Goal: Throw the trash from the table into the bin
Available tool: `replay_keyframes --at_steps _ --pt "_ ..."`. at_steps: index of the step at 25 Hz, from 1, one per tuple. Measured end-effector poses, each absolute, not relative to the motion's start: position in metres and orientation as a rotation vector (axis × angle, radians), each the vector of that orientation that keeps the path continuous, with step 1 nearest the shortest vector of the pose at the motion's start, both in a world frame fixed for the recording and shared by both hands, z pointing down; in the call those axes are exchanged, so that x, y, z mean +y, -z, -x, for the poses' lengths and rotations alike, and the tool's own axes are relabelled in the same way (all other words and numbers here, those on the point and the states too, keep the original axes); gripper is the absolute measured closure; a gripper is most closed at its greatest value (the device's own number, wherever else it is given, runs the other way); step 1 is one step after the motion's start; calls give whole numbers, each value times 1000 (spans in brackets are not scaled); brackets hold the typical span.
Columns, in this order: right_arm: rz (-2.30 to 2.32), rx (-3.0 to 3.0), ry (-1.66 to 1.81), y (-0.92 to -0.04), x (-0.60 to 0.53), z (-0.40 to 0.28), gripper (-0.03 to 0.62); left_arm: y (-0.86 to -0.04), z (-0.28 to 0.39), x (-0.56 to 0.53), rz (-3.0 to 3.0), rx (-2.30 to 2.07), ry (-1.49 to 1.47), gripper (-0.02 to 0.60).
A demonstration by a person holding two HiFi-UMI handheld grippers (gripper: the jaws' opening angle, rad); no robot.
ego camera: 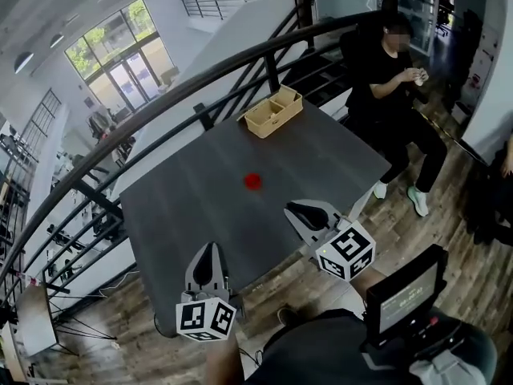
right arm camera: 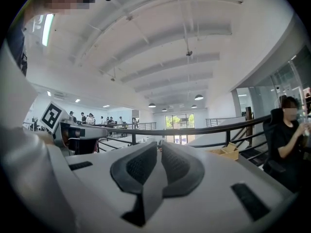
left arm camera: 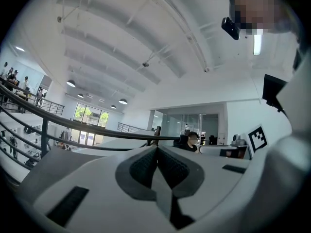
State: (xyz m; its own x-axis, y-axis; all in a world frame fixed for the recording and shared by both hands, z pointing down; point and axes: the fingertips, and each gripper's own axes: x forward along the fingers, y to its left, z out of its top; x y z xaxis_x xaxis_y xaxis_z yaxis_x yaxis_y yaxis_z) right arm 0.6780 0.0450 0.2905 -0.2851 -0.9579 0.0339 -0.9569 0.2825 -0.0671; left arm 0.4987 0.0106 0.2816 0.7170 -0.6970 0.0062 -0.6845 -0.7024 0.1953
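Note:
A small red piece of trash lies near the middle of the dark grey table. A tan bin with compartments stands at the table's far edge; the right gripper view shows the bin ahead to the right. My left gripper is over the table's near edge, to the left of the trash and short of it. My right gripper is at the near right edge, also short of the trash. Both are shut with nothing in them; the left gripper and right gripper have their pads together.
A black railing runs behind the table, with a drop beyond it. A person in black sits at the table's far right corner. A black device with a screen is near my body at the lower right. Wooden floor surrounds the table.

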Motion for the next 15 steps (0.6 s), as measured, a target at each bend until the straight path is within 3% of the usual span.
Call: replay_keyframes --at_steps 7,10,15 --pt "1940 2455 135 -294 5 -669 572 -288 -483 -32 -2739 -1082 138 572" --pt "1938 2466 161 -297 -15 -668 519 -292 -482 -49 -2734 -1082 120 572" --pt "1923 2491 198 -306 -54 -677 490 -303 -491 -81 -2712 -1097 71 571"
